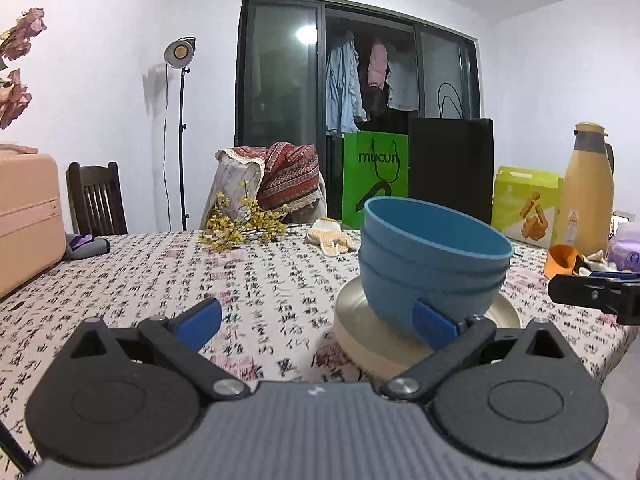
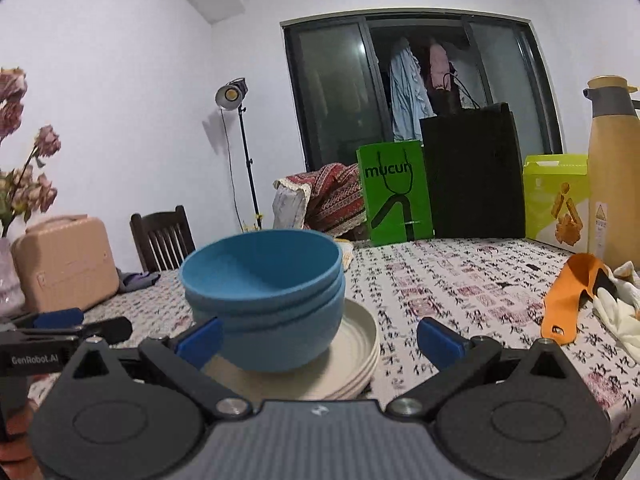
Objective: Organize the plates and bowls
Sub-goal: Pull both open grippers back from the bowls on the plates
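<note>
item: stack of blue bowls, nested, three rims showing, sitting on a stack of cream plates. the whole pile stands on the desk, which is covered by a cloth printed with black characters and pink patches. in the left wrist view the bowls look tilted; in the right wrist view they sit nearly upright.

left gripper: fingers spread wide apart, holding nothing. its right fingertip lies in front of the lower wall of the bowls; whether it touches cannot be told. the rest of the gap between the fingers shows only cloth.

right gripper: fingers wide apart, nothing clamped. its left fingertip is just beside the lowest bowl, its right fingertip over bare cloth well clear of the plates. each gripper shows at the edge of the other's view.

other contents of the desk: yellow flower sprigs, a knitted glove, an orange tool, white gloves, a tan flask, a lime green box, a green bag and a black bag at the far edge, a pink case on the left.

behind: a dark wooden chair, a lamp on a stand, a dark window with clothes hanging.
</note>
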`<state>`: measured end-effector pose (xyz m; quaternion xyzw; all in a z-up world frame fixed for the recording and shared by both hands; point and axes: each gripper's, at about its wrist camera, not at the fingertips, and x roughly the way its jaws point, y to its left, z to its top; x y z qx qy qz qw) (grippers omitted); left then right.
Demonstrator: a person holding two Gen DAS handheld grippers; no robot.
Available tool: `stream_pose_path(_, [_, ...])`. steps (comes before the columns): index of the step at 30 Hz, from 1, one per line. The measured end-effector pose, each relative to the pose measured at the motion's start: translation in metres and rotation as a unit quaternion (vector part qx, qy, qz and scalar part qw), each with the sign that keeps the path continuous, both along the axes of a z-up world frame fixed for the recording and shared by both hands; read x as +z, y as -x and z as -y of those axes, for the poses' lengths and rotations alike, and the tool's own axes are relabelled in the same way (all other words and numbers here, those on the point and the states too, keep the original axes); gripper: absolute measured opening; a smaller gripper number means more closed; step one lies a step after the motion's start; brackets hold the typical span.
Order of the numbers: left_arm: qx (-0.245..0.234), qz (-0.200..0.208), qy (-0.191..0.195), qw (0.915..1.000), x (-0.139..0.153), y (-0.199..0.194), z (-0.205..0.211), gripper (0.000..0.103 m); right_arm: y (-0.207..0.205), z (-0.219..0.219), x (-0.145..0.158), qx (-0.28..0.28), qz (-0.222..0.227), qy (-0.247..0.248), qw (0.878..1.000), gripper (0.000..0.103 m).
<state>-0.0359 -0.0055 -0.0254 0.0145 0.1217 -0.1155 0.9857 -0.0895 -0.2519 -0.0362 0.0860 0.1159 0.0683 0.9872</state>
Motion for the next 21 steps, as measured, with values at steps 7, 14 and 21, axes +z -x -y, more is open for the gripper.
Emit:
stream_pose_path(7, [-0.004,-0.005,-0.013,0.9999,-0.013,0.014,-0.003,0.103,0.015,-0.008,-0.013,-0.003,-0.013,0.003,1.0,0.103])
stream_pose_path(14, [-0.002,-0.011,-0.018,0.9998,-0.026,0.026,-0.012,0.103,0.027,-0.013,-0.023,-0.009,-0.028,0.01,1.0,0.103])
stream_pose_path(21, [-0.002,-0.029,-0.01,0.9995,-0.034,0.027,-0.023,0.103,0.035,-0.017,-0.027,-0.018,-0.035,0.012,0.999,0.103])
